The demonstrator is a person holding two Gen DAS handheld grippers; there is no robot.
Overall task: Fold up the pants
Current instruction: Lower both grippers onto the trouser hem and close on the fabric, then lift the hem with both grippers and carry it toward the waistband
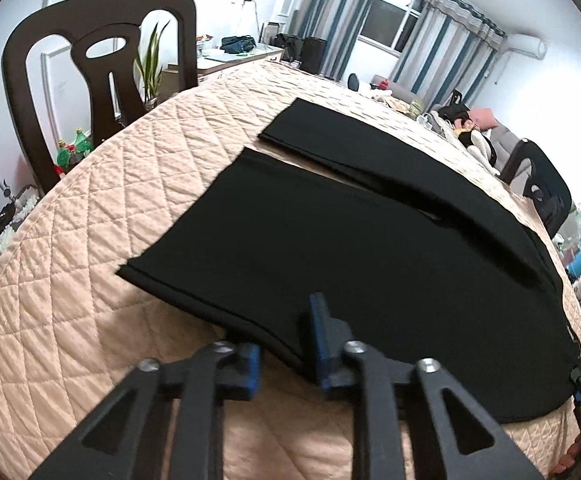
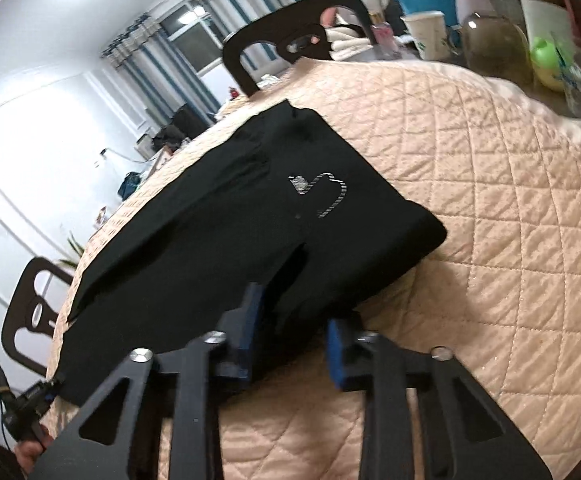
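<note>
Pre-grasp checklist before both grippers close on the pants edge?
1. Left gripper open: ok.
2. Right gripper open: ok.
3. Pants spread flat on the quilted cover, legs apart: ok.
4. Near pants edge between left fingers: ok, the right pad lies over the fabric.
5. Near edge between right fingers: ok, the left pad overlaps it.
6. Only the pants, not the cover, will get pinched: cannot tell.

Black pants (image 1: 330,248) lie flat and unfolded, both legs spread apart in a narrow V. In the left wrist view the leg hems point toward 10 o'clock; the waist end, bearing a small silver emblem (image 2: 322,196), lies toward 4 o'clock.
</note>
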